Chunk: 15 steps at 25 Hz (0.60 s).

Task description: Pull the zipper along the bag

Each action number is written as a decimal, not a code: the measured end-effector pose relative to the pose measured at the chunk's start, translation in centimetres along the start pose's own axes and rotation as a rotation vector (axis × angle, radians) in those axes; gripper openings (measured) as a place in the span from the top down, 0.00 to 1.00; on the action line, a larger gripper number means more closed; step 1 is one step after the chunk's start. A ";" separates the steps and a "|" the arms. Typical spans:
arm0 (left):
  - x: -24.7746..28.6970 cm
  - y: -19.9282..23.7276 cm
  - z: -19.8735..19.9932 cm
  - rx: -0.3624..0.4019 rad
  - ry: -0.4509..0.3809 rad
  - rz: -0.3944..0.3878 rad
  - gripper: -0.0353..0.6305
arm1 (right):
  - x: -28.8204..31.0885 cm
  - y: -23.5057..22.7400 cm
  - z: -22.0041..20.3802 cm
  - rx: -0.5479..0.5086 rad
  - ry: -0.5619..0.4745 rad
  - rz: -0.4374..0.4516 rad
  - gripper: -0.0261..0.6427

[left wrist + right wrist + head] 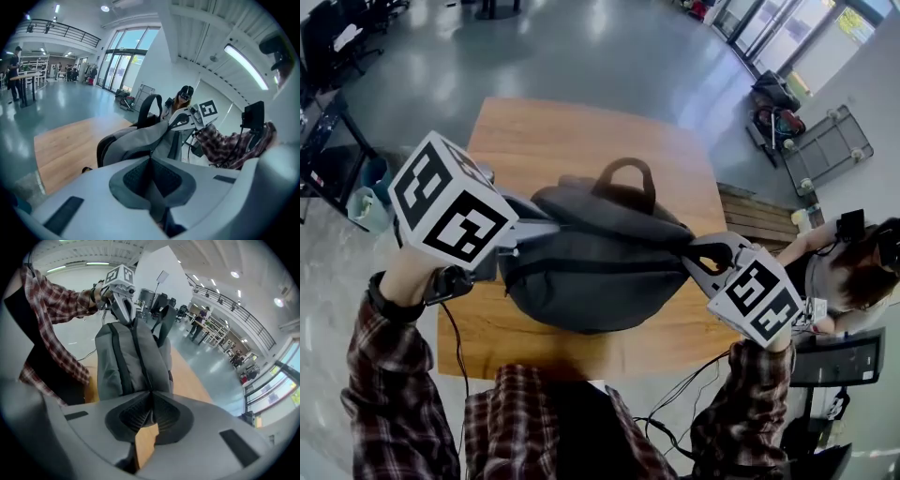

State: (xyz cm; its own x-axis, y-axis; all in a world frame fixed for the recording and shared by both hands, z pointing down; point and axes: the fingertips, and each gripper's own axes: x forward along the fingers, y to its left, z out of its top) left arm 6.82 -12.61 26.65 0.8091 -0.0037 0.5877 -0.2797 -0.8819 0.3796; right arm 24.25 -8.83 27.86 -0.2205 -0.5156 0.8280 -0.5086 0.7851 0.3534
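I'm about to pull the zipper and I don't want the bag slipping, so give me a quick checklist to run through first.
1. Left tongs shut on one end of the bag: ok.
2. Right tongs shut on the bag's opposite end: ok.
3. Right tongs on the zipper pull itself: cannot tell; no pull shows at the jaws.
4. Zipper line runs unobstructed from the right tongs toward the left: ok.
5. Bag rests on the table, inside its edges: ok.
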 end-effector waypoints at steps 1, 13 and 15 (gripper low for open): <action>0.2 0.1 0.4 -0.008 -0.028 -0.001 0.93 | -0.2 -0.3 0.2 -0.010 -0.001 0.002 0.93; 2.8 -2.6 4.4 -0.008 -0.166 -0.178 0.93 | 2.6 2.1 10.5 -0.334 0.048 0.027 0.74; 3.0 -2.9 4.7 -0.013 -0.167 -0.206 0.93 | 3.1 2.0 10.0 -0.374 0.099 0.021 0.74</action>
State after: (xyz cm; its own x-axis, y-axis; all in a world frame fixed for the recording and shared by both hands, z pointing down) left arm 12.45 -12.25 23.97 0.9235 0.0965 0.3713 -0.1061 -0.8659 0.4888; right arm 14.19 -12.30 26.81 -0.1372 -0.4770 0.8681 -0.1620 0.8754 0.4554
